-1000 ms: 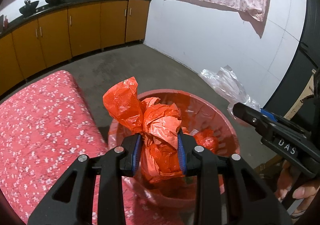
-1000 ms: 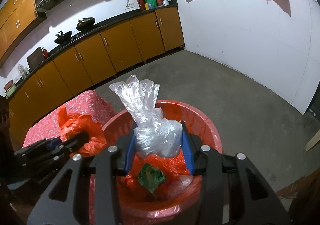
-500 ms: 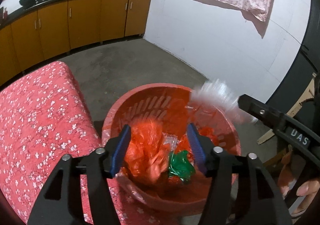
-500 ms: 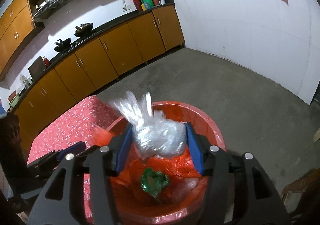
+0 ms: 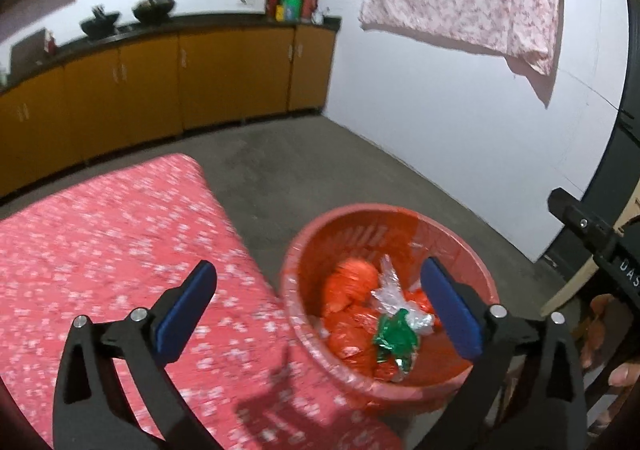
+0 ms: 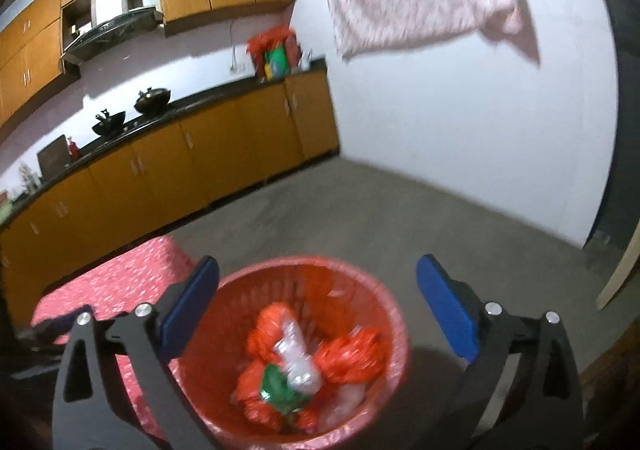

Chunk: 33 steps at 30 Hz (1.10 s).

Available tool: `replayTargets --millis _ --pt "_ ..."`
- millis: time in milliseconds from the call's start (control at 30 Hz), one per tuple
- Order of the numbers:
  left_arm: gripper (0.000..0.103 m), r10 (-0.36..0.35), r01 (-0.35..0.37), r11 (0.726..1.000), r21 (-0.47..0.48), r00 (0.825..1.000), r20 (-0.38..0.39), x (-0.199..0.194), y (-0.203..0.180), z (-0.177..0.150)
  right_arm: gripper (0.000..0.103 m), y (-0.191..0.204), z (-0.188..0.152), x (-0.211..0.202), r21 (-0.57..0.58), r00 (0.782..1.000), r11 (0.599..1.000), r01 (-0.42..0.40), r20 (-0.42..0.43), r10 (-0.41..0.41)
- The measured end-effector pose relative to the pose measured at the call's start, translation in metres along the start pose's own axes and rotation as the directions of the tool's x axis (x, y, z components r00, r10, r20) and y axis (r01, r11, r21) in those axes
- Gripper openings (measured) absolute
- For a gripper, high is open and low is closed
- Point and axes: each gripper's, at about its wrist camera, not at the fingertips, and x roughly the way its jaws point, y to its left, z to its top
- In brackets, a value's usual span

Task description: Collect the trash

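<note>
At nine o'clock in my left wrist view lies the red flowered mattress (image 5: 120,250), its near corner touching the red basket (image 5: 472,250). My left gripper (image 5: 316,310) hangs over that meeting point; its jaws have just been opening and now stand spread wide with nothing between them. Past the right jaw, at about four o'clock, the basket holds the trash: orange plastic bags (image 5: 352,282), a clear plastic bag (image 5: 390,290) and a green wrapper (image 5: 394,336), all loose inside. At three o'clock the tip of my right gripper (image 5: 580,226) shows, with fingers (image 5: 600,326) of the hand below it.

In the right wrist view the right gripper (image 6: 318,310) sits above the basket (image 6: 288,270) at six o'clock. Its jaws have likewise just been opening and are spread apart, empty. The orange bags (image 6: 352,354), clear bag (image 6: 296,354) and green wrapper (image 6: 280,386) rest below in the basket, clear of both pads. The mattress (image 6: 112,282) lies at eight o'clock.
</note>
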Motion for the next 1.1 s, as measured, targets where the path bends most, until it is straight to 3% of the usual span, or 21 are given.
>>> replayTargets --millis 233,367,500,833,1100 --pt "0.101 0.113 -0.114 0.993 0.003 0.986 0.119 -0.067 0.018 -0.016 0.099 0.028 -0.008 -0.056 -0.111 0.996 0.993 0.031 0.09 -0.021" --pt "0.101 0.193 -0.197 0.98 0.005 0.966 0.172 -0.099 0.026 -0.029 0.099 0.045 -0.016 -0.08 -0.156 0.996 0.987 0.027 0.089 -0.013" --pt "0.101 0.27 -0.277 0.961 0.004 0.941 0.204 -0.125 0.031 -0.044 0.099 0.062 -0.028 -0.106 -0.188 0.995 0.982 -0.029 0.086 0.046" --pt "0.101 0.316 -0.311 0.949 -0.057 0.92 0.231 -0.172 0.046 -0.074 0.099 0.088 -0.054 -0.148 -0.248 0.993 0.966 -0.074 0.073 0.095" --pt "0.101 0.344 -0.334 0.939 -0.079 0.915 0.213 -0.194 0.052 -0.092 0.099 0.095 -0.069 -0.168 -0.241 0.992 0.966 -0.095 0.061 0.112"
